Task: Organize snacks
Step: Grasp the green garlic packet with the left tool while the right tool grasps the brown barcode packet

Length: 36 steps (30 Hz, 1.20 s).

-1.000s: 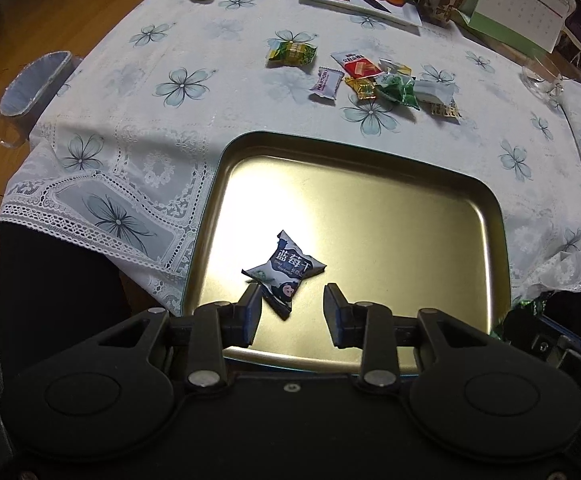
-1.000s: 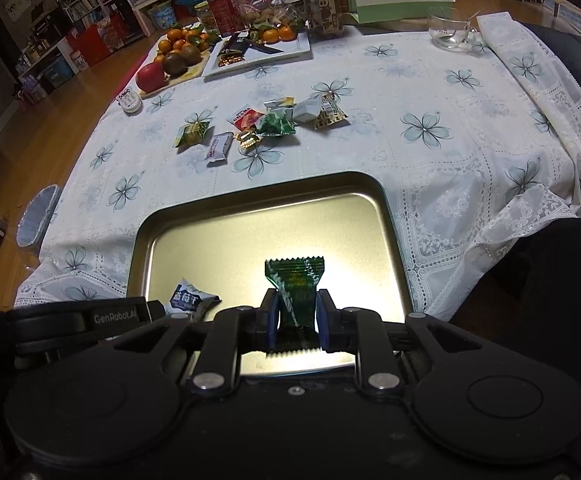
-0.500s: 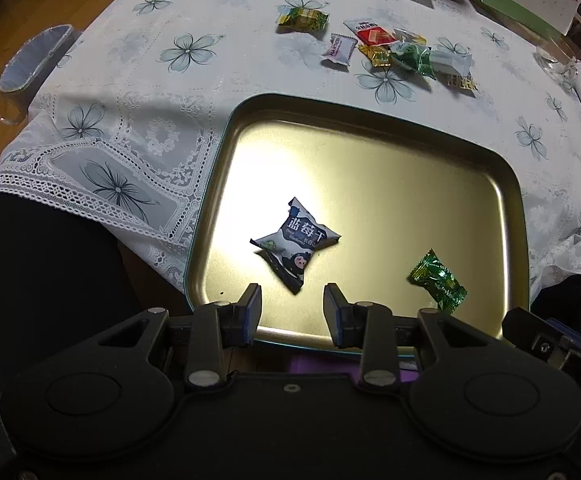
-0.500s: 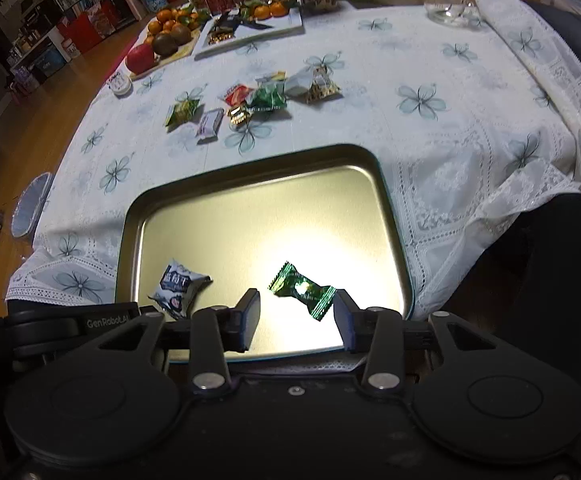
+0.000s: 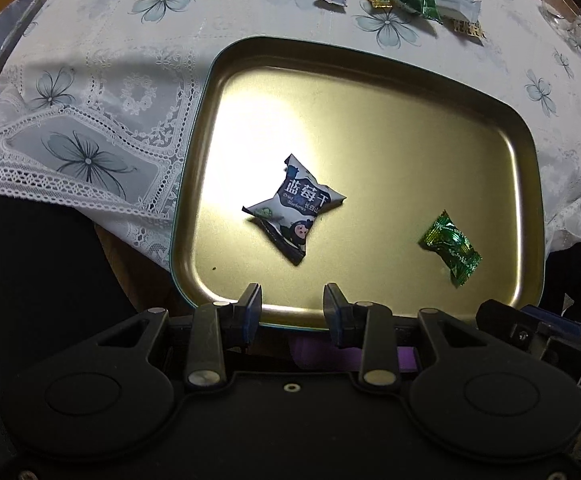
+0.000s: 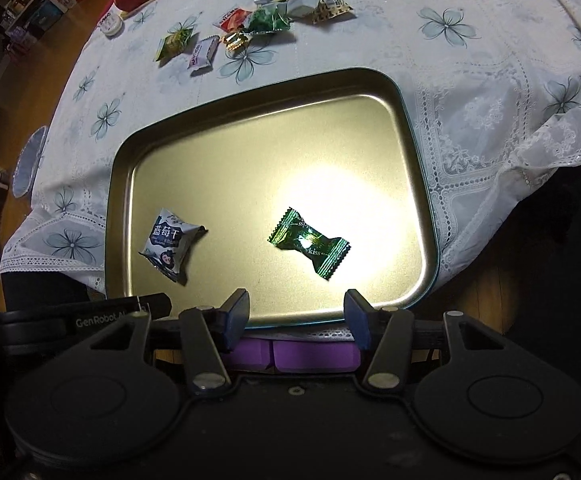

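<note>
The green candy lies flat in the tray, toward its near right corner, well apart from the blueberry packet near the left side. The right gripper hangs over the tray's near edge, jaws opening, nothing between them; the left gripper is parted and empty too. The loose snacks wait beyond the tray's far edge. Risk: the tray overhangs the table's near edge, so a knock on its rim could tip it
</note>
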Each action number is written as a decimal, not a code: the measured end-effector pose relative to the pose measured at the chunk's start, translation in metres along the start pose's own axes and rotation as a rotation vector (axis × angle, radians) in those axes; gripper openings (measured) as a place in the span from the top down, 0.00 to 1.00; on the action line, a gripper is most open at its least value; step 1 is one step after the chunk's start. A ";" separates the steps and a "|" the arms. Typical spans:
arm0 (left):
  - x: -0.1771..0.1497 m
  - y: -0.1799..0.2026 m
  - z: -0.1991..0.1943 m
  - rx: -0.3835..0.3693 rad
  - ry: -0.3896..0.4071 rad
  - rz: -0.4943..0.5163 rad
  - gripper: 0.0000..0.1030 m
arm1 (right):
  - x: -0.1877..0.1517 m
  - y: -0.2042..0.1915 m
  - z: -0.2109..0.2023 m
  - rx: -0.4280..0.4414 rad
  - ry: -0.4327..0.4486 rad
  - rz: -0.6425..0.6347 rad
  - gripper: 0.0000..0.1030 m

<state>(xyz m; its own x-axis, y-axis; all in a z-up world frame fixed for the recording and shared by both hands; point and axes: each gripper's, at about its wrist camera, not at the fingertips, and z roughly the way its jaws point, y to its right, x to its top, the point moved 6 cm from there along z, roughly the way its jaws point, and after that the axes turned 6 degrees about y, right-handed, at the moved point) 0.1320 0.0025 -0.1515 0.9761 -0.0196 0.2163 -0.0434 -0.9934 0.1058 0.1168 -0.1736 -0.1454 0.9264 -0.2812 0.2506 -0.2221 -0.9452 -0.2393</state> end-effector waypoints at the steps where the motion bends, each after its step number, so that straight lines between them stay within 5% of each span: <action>1: 0.003 0.000 0.000 0.005 0.000 0.009 0.57 | 0.003 0.000 0.002 -0.001 -0.012 -0.002 0.46; 9: 0.040 0.003 -0.001 -0.002 -0.032 0.070 0.57 | 0.034 -0.002 0.018 0.003 -0.097 -0.022 0.44; 21: 0.129 -0.012 0.010 0.032 0.001 0.029 0.57 | 0.123 0.005 0.036 -0.037 -0.046 0.013 0.42; 36: 0.282 -0.020 0.042 0.093 0.175 -0.047 0.57 | 0.242 0.022 0.084 -0.113 0.070 0.060 0.42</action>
<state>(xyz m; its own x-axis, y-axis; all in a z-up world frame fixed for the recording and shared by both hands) 0.4166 0.0118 -0.1331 0.9245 0.0390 0.3793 0.0291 -0.9991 0.0319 0.3613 -0.2483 -0.1688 0.8879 -0.3447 0.3046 -0.3129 -0.9380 -0.1493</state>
